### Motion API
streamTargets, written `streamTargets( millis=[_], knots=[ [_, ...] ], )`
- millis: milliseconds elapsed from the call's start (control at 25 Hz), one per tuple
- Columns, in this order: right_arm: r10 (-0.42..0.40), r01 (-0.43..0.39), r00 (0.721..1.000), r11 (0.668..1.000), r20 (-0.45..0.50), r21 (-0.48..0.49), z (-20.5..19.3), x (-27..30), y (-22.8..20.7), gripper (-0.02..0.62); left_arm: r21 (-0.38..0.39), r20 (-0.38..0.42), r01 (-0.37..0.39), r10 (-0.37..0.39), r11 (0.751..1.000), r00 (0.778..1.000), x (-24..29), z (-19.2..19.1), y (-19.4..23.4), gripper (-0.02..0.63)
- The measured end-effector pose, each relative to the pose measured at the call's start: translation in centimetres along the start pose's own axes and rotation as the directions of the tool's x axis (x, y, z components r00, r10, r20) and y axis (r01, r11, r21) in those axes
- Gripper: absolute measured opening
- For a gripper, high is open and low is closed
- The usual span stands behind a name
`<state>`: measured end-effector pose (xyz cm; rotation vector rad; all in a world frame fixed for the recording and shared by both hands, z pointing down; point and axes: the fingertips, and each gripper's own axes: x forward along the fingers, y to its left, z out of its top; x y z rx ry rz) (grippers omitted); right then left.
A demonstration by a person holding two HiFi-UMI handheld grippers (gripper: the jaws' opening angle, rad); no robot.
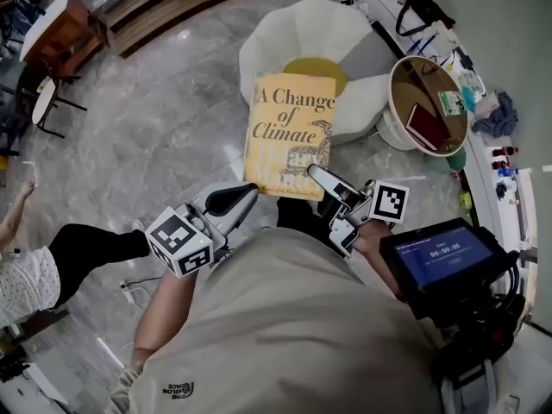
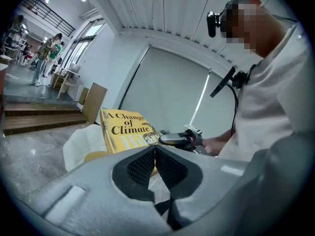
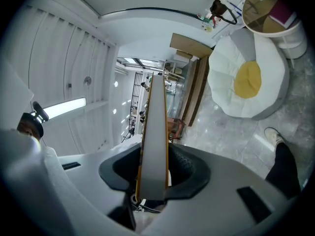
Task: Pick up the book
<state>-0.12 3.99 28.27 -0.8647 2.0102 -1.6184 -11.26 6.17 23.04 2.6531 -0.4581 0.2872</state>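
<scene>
The yellow paperback book [image 1: 289,132] is being held up in the air, its lower edge clamped between the pads of the right gripper [image 3: 153,181]. The left gripper's [image 2: 155,154] jaws are being pressed together on nothing, near the book's lower corner. The book is being judged light but floppy and prone to pivoting. A hold nearer the spine would be steadier. Open room is being offered over the grey marble floor [image 1: 172,119]. The white egg-shaped cushion [image 1: 297,33] and the round white tub [image 1: 429,102] are being left well beyond.
</scene>
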Motion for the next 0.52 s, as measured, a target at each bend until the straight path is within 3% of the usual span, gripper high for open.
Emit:
streamTargets(
  millis=[520],
  knots=[
    [0.018,-0.018,1.000,1.000,-0.011,-0.026,-0.05,0.33,0.56,0.150,-0.007,-0.010,-0.008,0.008,1.000,1.000,0.13,-0.38,0.31,0.008]
  ],
)
